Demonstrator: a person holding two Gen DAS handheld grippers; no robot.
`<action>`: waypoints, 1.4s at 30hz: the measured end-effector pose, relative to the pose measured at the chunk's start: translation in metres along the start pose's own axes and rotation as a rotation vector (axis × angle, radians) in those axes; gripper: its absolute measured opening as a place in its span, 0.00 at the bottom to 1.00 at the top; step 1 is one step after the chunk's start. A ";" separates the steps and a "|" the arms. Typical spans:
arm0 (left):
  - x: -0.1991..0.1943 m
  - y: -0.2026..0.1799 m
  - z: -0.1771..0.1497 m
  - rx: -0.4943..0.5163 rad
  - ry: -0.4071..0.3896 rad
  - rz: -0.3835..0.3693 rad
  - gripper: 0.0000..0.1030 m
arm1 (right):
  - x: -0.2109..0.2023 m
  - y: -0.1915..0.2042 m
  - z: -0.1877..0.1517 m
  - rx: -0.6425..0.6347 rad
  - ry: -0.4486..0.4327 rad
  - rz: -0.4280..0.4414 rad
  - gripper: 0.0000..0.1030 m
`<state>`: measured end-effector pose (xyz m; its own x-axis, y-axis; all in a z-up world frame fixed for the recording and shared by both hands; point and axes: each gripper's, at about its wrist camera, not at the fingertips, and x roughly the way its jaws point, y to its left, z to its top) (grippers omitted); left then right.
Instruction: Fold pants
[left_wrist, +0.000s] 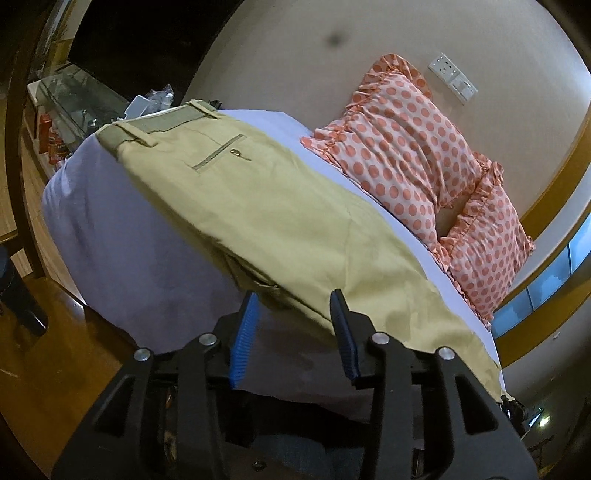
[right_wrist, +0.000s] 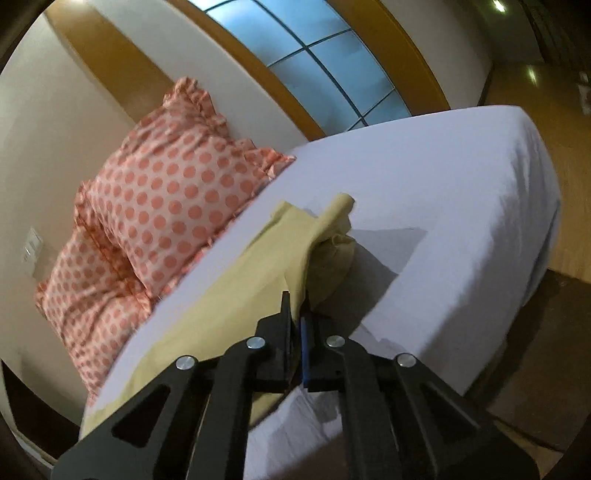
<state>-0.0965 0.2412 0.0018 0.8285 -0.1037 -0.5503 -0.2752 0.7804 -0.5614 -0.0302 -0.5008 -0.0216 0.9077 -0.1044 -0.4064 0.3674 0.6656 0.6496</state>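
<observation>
Pants (left_wrist: 266, 206): khaki, lying lengthwise across the bed (left_wrist: 110, 240), one leg stacked on the other, so the first lengthwise fold looks done. The waistband (left_wrist: 155, 125) sits at the far end, well ahead of my left fingers, back pocket (left_wrist: 219, 151) facing up. The cuff end runs off toward my right side.

Bed: pale sheet, with bare sheet showing on both sides of the cloth. Two dotted pillows (left_wrist: 402, 147) stand against the wall beyond the pants, apart from the fabric.

Left gripper (left_wrist: 293, 317): fingers spread wide, holding nothing. The near edge of the leg lies between and just ahead of the blue pads (left_wrist: 243, 332). I cannot tell whether the tips touch cloth or hover over it.

Right gripper (right_wrist: 297, 314): fingers pinched nearly together with khaki cloth between them. The leg end (right_wrist: 328, 236) is lifted and bunched just ahead of the tips, its hem (right_wrist: 341, 203) flopped forward past them. It casts a shadow on the sheet to the right of my fingers.

Progress, as I judge it: legs aligned, crosswise fold only starting. The waist half lies flat and untouched. Left to do: carry the cuff end over toward the waistband, lay it square, then possibly fold once more. The left side needs a grip on the near edge first, or the layers may slide apart.
</observation>
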 end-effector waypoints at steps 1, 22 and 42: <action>0.000 0.002 0.000 -0.005 -0.004 0.001 0.41 | -0.003 0.011 0.002 -0.029 -0.024 0.014 0.03; 0.016 -0.009 -0.028 0.148 0.033 -0.103 0.80 | -0.005 0.355 -0.258 -0.959 0.615 0.734 0.83; 0.035 0.036 0.047 -0.202 -0.138 -0.123 0.78 | 0.030 0.315 -0.226 -0.754 0.601 0.596 0.85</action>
<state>-0.0545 0.2947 -0.0092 0.9165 -0.0949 -0.3887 -0.2482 0.6272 -0.7383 0.0669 -0.1270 0.0262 0.5779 0.6147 -0.5368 -0.4909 0.7873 0.3731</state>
